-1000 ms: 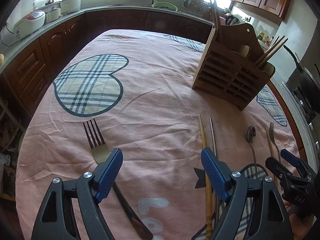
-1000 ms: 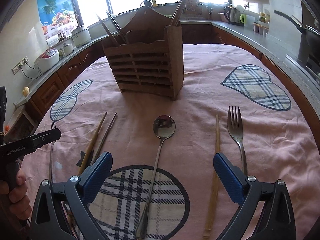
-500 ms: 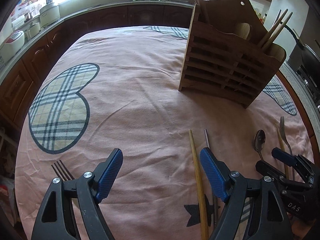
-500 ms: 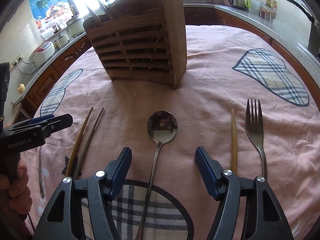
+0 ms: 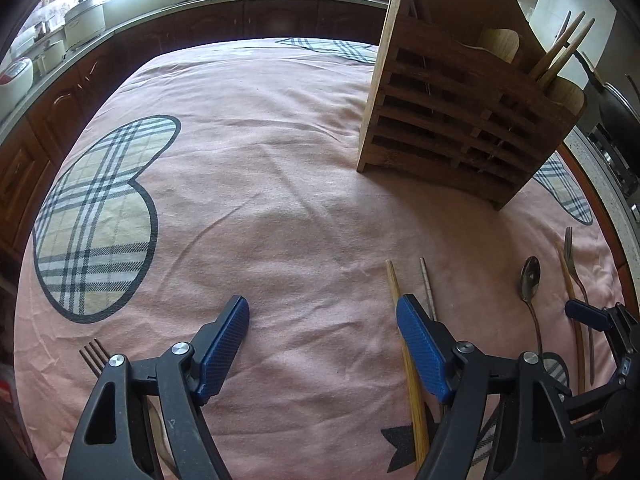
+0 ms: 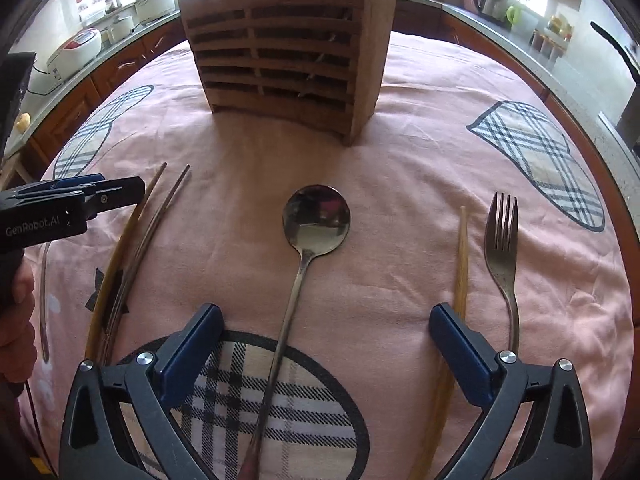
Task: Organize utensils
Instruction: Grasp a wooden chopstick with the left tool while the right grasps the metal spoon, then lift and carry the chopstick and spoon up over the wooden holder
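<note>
Right gripper (image 6: 326, 324) spread wide, empty, straddling the spoon (image 6: 308, 248) handle on the pink cloth (image 6: 400, 168). Left gripper (image 5: 322, 320) likewise spread, empty, a wooden chopstick (image 5: 404, 336) beside its right finger. Wooden utensil rack (image 6: 288, 48) upright beyond.

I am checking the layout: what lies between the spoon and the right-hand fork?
In the right wrist view, one wooden chopstick lies between the spoon and the fork, touching neither.
</note>
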Available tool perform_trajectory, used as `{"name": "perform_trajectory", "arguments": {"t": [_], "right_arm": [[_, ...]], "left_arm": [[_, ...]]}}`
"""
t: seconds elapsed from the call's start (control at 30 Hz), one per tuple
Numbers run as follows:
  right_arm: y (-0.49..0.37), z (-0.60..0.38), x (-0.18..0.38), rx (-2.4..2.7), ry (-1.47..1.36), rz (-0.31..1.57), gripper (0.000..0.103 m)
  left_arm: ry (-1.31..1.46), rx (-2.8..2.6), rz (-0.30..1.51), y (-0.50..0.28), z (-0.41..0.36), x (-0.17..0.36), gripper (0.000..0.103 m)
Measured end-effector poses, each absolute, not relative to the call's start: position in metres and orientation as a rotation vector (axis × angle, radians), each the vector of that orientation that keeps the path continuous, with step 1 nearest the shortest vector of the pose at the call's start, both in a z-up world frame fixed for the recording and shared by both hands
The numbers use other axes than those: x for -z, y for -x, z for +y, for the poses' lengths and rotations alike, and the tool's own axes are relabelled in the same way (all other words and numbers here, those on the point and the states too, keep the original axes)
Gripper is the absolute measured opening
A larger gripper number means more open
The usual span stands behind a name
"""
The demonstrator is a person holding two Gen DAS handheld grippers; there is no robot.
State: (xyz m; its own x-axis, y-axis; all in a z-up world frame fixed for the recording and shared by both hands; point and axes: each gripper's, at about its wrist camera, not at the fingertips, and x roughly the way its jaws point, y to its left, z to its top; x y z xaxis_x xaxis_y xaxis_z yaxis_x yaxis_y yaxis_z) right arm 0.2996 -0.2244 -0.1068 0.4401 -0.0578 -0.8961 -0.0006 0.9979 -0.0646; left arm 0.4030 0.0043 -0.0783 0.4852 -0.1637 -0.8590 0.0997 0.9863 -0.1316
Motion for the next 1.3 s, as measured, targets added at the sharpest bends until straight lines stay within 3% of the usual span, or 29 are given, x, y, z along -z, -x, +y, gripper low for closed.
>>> {"name": "perform_trajectory", "arguments": {"t": [0.17, 0.3, 0.37, 0.47, 0.5, 0.53, 0.57, 0.63, 0.7, 0.87, 1.07, 1.13, 1.3], "right_arm": [[-0.303, -0.224, 0.102, -0.018, 0.013, 1.07, 0.092], [-0.31, -0.219, 0.103, -0.007, 0.05, 1.049, 0.084], [-0.308, -0.224, 0.1, -0.005, 0.049, 1.032, 0.064], [-0.313, -0.228, 0.098, 0.003, 0.052, 1.027, 0.053], [-0.313, -0.225, 0.097, -0.001, 0.056, 1.027, 0.051], [-0.316, -0.224, 0.096, -0.006, 0.059, 1.025, 0.048], [-0.319, -0.223, 0.096, -0.014, 0.061, 1.021, 0.039], [-0.32, -0.22, 0.096, -0.025, 0.068, 1.018, 0.031], [-0.321, -0.22, 0.096, -0.043, 0.042, 1.013, 0.017], [-0.311, -0.239, 0.088, -0.094, -0.115, 0.992, 0.001], [-0.302, -0.248, 0.086, -0.091, -0.153, 0.984, 0.001], [-0.3, -0.251, 0.087, -0.09, -0.175, 0.98, 0.001], [-0.299, -0.252, 0.085, -0.095, -0.182, 0.981, 0.001]], "left_arm": [[0.061, 0.182, 1.052, -0.407, 0.003, 0.077, 0.065], [0.039, 0.201, 1.056, -0.41, 0.001, 0.077, 0.052], [0.032, 0.217, 1.059, -0.413, -0.003, 0.077, 0.051], [-0.042, 0.227, 1.055, -0.414, -0.018, 0.079, 0.05], [-0.071, 0.233, 1.05, -0.414, -0.024, 0.08, 0.046], [-0.102, 0.243, 1.042, -0.412, -0.03, 0.079, 0.033], [-0.133, 0.252, 1.034, -0.41, -0.036, 0.08, 0.027], [-0.144, 0.289, 1.039, -0.408, -0.041, 0.079, 0.003], [-0.129, 0.296, 1.048, -0.408, -0.04, 0.078, 0.0], [-0.017, 0.309, 1.074, -0.406, -0.022, 0.075, 0.0], [0.032, 0.301, 1.091, -0.406, -0.019, 0.067, 0.008], [0.039, 0.312, 1.09, -0.407, -0.022, 0.064, 0.021], [-0.019, 0.3, 1.096, -0.415, -0.036, 0.073, 0.019]]}}
